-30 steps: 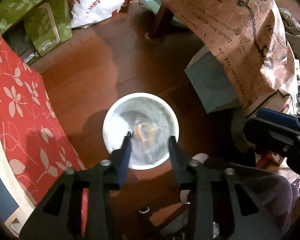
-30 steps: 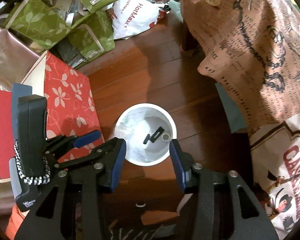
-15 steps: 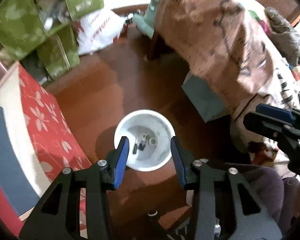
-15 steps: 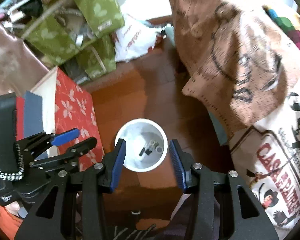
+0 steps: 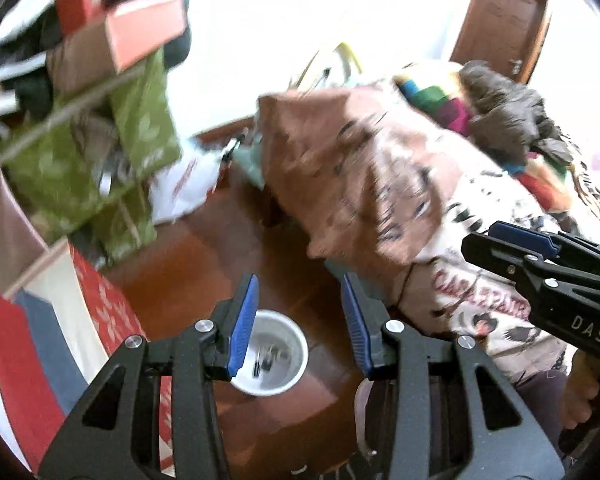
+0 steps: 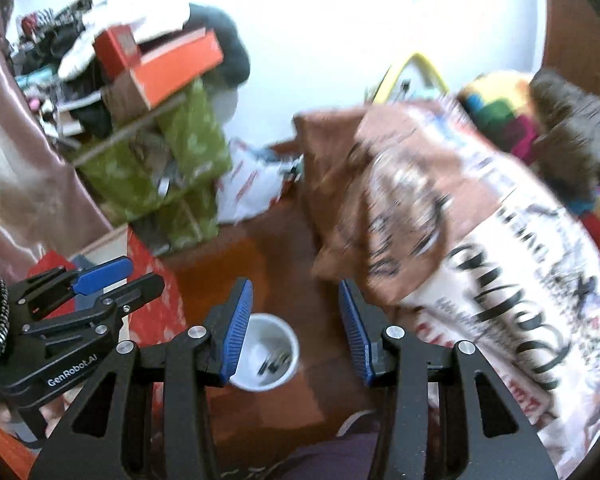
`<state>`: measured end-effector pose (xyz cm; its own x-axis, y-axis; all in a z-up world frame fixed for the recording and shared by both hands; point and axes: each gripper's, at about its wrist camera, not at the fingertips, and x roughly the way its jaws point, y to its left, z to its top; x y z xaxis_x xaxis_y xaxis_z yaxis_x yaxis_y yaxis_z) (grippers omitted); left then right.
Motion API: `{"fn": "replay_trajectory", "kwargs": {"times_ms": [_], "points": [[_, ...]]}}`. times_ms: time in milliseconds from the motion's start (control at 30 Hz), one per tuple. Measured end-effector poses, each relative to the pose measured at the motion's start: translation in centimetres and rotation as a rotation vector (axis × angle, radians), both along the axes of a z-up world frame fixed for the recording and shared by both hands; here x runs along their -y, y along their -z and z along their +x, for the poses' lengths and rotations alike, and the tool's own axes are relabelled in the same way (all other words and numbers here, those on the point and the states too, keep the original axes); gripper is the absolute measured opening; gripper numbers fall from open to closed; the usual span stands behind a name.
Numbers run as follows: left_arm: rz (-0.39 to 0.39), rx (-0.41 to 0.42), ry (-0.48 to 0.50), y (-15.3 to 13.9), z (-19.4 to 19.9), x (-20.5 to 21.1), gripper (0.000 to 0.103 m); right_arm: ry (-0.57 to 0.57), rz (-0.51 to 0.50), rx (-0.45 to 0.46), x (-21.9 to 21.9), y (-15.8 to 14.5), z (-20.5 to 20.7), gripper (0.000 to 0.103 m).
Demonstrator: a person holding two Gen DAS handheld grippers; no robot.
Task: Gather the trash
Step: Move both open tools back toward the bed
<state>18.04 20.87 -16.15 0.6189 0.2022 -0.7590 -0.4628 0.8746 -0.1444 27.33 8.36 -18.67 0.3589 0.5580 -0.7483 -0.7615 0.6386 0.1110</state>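
Probably light and thin-walled: round white plastic bin (image 5: 274,354) on the wooden floor, best pinched at its rim; both grippers (image 5: 298,322) (image 6: 294,326) above it, parted, empty.

Green bags (image 6: 160,168) — orange box (image 6: 172,68) atop; printed cloth (image 6: 440,216) right.

The right gripper (image 6: 296,332) hangs with its blue-padded jaws apart and empty above a white bin (image 6: 266,354) on the wooden floor (image 6: 236,272). Small dark scraps (image 6: 274,360) lie inside the bin. The left gripper (image 6: 104,284) shows at the left edge, beside a red floral panel (image 6: 156,312).
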Motion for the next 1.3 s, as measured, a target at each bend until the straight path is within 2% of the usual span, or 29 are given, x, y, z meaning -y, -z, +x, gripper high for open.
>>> {"fn": "replay_trajectory", "kwargs": {"times_ms": [167,433,533,633,733,800,867,1133,1300], "points": [[0.029,0.076,0.056,-4.2,0.9,3.4,0.042,0.047,0.064,0.1,4.3,-3.8,-0.3,0.041],[0.091,0.151,0.153,-8.5,3.2,9.8,0.044,0.152,0.116,0.249,11.7,-7.5,0.4,0.041],[0.116,0.174,0.197,-9.8,4.5,12.4,0.048,0.2,0.13,0.284,14.7,-8.4,1.4,0.044],[0.125,0.186,0.249,-10.6,6.4,14.9,0.058,0.267,0.132,0.308,18.1,-8.9,2.7,0.044],[0.127,0.184,0.301,-10.7,8.6,17.2,0.062,0.339,0.132,0.317,21.4,-9.2,4.3,0.046],[0.122,0.178,0.326,-10.5,9.9,18.7,0.063,0.389,0.13,0.323,23.5,-9.1,5.4,0.058],[0.111,0.169,0.361,-10.1,11.7,20.5,0.063,0.443,0.131,0.332,25.7,-8.8,6.4,0.062],[0.077,0.099,0.476,-6.9,18.7,26.4,0.064,0.555,0.04,0.3,31.5,-5.5,10.2,0.062],[0.08,0.035,0.521,-4.0,22.6,29.0,0.064,0.592,0.015,0.222,34.3,-2.2,12.8,0.062]]}}
